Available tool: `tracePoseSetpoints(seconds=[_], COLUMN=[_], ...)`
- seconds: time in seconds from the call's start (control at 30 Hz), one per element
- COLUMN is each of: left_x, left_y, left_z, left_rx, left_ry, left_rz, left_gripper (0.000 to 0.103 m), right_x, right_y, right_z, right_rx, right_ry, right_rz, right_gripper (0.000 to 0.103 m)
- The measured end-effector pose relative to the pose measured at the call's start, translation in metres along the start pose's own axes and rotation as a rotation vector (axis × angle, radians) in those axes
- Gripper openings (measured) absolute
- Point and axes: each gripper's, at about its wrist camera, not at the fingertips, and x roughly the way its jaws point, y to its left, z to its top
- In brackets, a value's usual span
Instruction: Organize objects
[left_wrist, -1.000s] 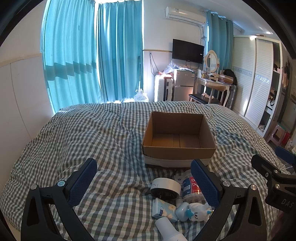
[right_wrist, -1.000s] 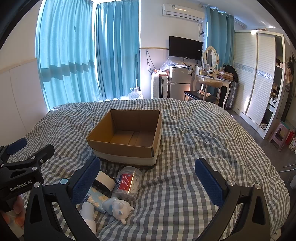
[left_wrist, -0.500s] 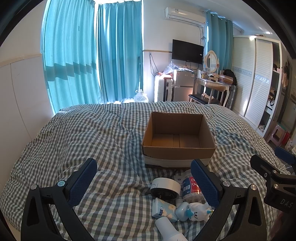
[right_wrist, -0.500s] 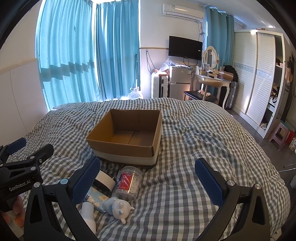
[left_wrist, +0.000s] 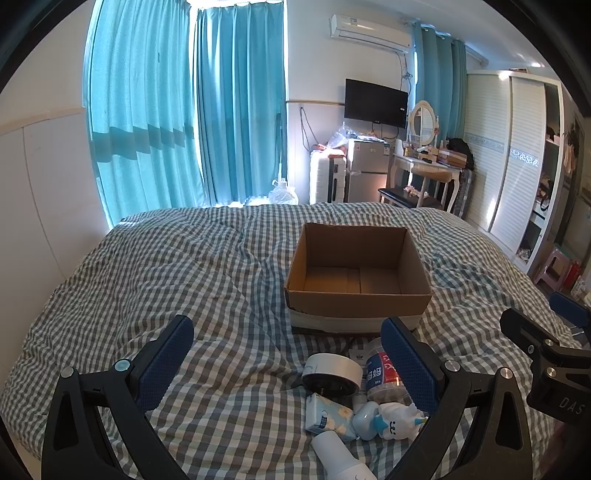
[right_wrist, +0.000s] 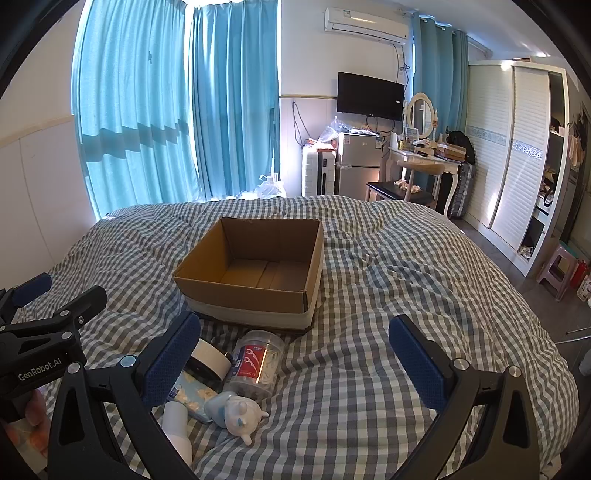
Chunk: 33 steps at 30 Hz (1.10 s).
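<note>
Both claws hang above the checked bed (left_wrist: 207, 266) with jaws spread wide, the left claw (left_wrist: 286, 354) and the right claw (right_wrist: 295, 347) each holding nothing. An open cardboard box (left_wrist: 356, 273) sits mid-bed. Just in front of it huddle a tape roll (left_wrist: 332, 373), a floss-pick jar (right_wrist: 256, 360), a tissue pack (left_wrist: 327, 413), a small white figurine (right_wrist: 238, 410) and a white bottle (left_wrist: 338, 456).

I see a brown cardboard box (left_wrist: 357, 291) with a white lower band on a grey-and-white checked bedspread (left_wrist: 207, 280). Teal curtains (left_wrist: 184, 110) hang behind. My gripper fingers (right_wrist: 171, 360) carry dark blue pads on black frames.
</note>
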Motion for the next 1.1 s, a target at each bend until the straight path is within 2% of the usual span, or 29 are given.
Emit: tracePoseSetpoints(seconds=[1.1], left_x=[-0.009], left_y=[-0.002], left_z=[0.010], left_rx=[-0.001], left_ry=[0.016], left_rz=[-0.008], left_gripper=[0.103], right_x=[-0.021], right_y=[0.000], right_z=[0.013], right_rx=[-0.013], right_ry=[-0.024], right_rz=[0.007], right_gripper=[0.103])
